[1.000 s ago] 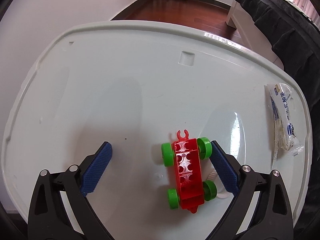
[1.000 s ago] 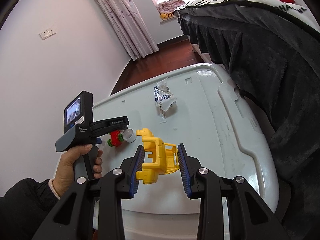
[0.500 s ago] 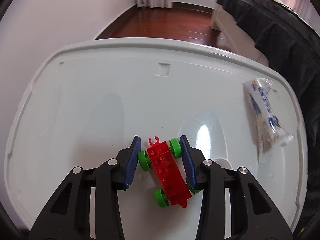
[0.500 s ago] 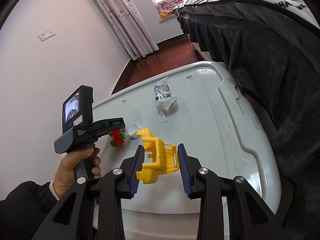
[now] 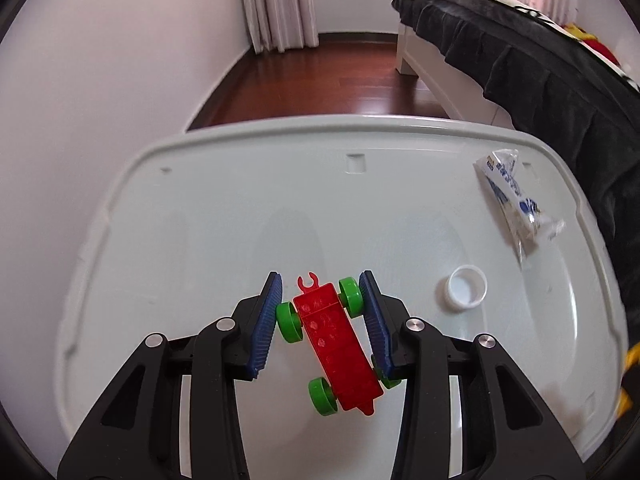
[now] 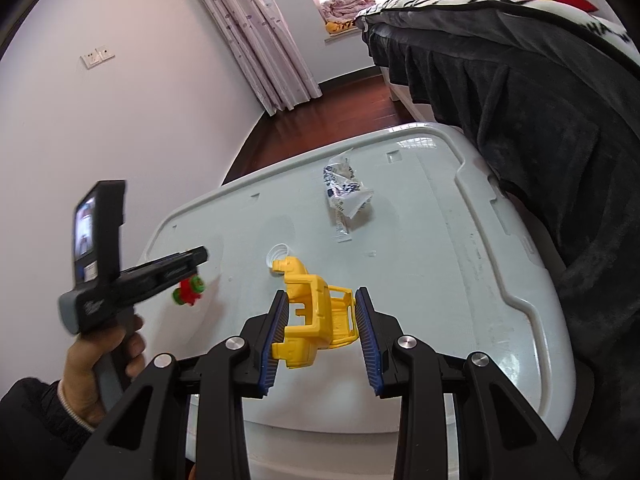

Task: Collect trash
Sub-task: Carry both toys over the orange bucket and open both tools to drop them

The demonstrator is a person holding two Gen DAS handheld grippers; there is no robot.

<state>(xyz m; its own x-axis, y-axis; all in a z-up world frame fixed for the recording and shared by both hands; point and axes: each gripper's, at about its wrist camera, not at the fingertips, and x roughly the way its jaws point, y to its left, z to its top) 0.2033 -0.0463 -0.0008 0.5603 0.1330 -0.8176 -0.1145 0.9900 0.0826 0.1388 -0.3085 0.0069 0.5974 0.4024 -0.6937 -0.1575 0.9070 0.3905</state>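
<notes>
The left gripper (image 5: pixel 320 312) is clamped on a red toy car (image 5: pixel 336 348) with green wheels, lifted off the white worktop (image 5: pixel 200 220); its far rear wheel is hidden behind the blue pad. From the right, that car is a motion-blurred smear. The right gripper (image 6: pixel 322 328) is closed on a yellow toy frame (image 6: pixel 316 320). A crumpled wrapper (image 5: pixel 512 196) lies near the bed (image 5: pixel 540 72), a white bottle cap (image 5: pixel 467 289) beside it, half hidden by the yellow toy from the right.

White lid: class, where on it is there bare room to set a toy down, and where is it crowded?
Bare: the white lid left of the wrapper, up to the far rim. Crowded: around the bottle cap.
</notes>
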